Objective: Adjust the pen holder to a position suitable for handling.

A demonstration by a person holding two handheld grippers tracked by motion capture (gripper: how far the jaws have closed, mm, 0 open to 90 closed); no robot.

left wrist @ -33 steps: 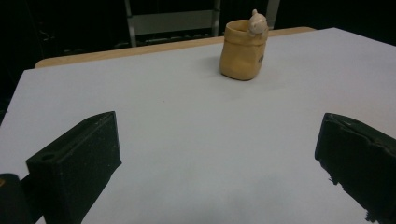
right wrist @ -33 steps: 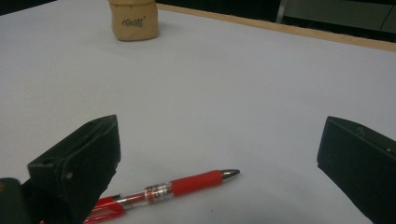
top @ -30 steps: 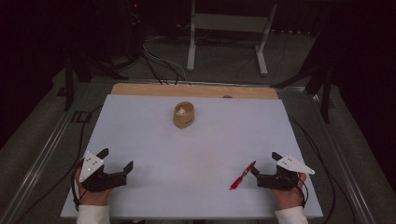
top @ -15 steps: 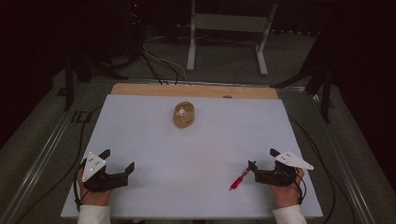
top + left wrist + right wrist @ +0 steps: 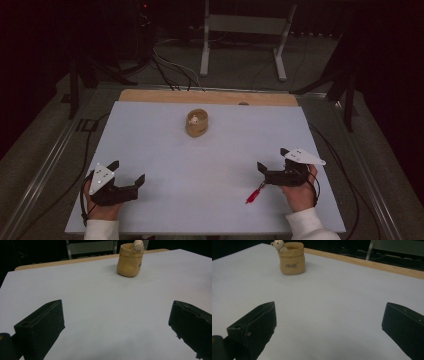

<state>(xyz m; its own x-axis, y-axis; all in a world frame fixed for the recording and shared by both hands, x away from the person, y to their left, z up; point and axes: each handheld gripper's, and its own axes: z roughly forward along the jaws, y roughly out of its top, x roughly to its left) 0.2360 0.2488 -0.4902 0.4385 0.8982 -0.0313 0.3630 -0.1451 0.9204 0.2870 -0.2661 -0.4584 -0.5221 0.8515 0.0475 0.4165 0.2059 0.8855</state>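
A tan sack-shaped pot point(image 5: 197, 124) with a small bear figure on its rim stands at the far middle of the white tabletop point(image 5: 165, 150). A red pen point(image 5: 255, 192) lies flat near the front right. My right gripper point(image 5: 271, 158) is open just beyond the pen and apart from it, holding nothing. My left gripper point(image 5: 128, 171) rests open at the front left, also holding nothing. The left gripper view has the pot point(image 5: 128, 261) far beyond the spread jaws of the left gripper point(image 5: 116, 315). The right gripper view has the pot point(image 5: 292, 261) at upper left, past the right gripper point(image 5: 329, 315).
A wooden strip point(image 5: 210, 96) runs along the table's far edge. Behind it stand a metal frame's legs point(image 5: 240, 40), with cables point(image 5: 170, 70) on the dark floor. A cable point(image 5: 330, 150) trails off the table's right side.
My right gripper has moved away from the person and a little left, leaving the red pen on the table. The left gripper has barely shifted.
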